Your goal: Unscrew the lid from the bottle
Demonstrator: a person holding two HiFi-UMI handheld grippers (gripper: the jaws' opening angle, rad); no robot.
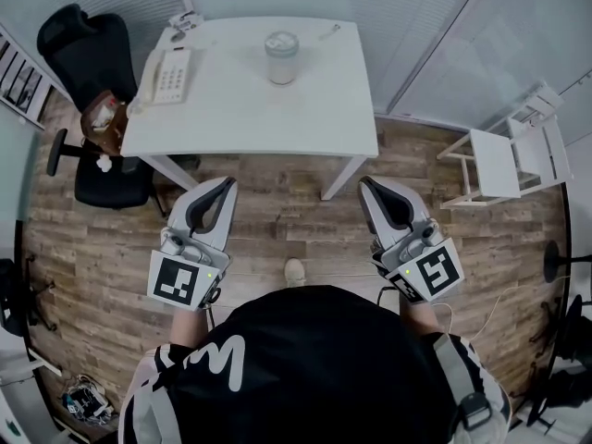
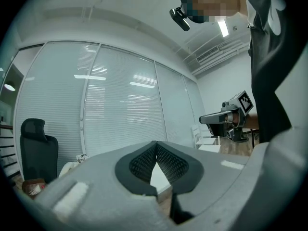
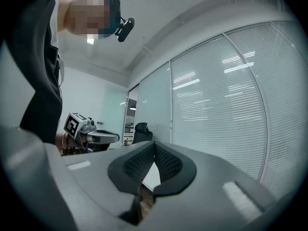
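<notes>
A clear bottle (image 1: 281, 58) with a pale lid stands upright on the white table (image 1: 250, 118), toward its far middle. My left gripper (image 1: 225, 185) hangs over the wooden floor, short of the table's near edge, jaws shut with nothing between them. My right gripper (image 1: 366, 183) is level with it on the right, also shut and empty. Both point toward the table and are well apart from the bottle. In the left gripper view the shut tips (image 2: 156, 144) point at the window blinds; the right gripper view shows its shut tips (image 3: 154, 145) the same way.
A white desk phone (image 1: 167, 74) lies on the table's left part. A black office chair (image 1: 88, 58) with a bag on it stands left of the table. A white folding chair (image 1: 507, 155) stands at the right. Glass walls with blinds close the far side.
</notes>
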